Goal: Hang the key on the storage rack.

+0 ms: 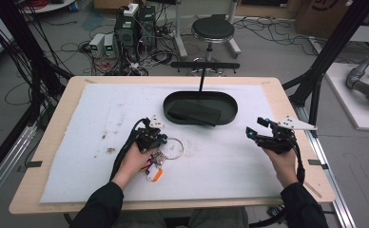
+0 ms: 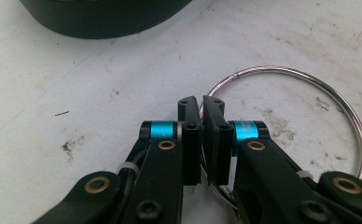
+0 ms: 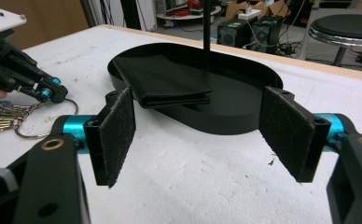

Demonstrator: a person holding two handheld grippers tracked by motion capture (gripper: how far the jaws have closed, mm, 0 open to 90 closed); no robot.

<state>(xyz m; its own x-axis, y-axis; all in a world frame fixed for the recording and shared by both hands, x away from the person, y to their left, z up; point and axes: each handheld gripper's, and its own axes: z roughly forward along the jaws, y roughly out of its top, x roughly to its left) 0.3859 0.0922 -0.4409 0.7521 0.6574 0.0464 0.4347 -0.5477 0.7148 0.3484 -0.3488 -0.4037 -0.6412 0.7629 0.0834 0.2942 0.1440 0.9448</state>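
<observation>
Left claw pinches the key ring

The left gripper (image 2: 201, 106) is squeezed tight on the key ring (image 2: 309, 79) on the white mat (image 1: 97, 118); its keys (image 1: 157, 159) hide partly under the hand. The right gripper (image 3: 202, 135) hangs wide apart, holding nothing, near the black tray (image 3: 244, 119).

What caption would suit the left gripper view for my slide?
Left claw shut on the key ring, which lies on the stained white mat near the black tray.

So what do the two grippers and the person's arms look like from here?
Both the left gripper and right gripper are black with blue collars, brass rivets and rough flat black pads. Each carries a grey three-cornered plate and trails a black cable. Sleeves are dark.
</observation>
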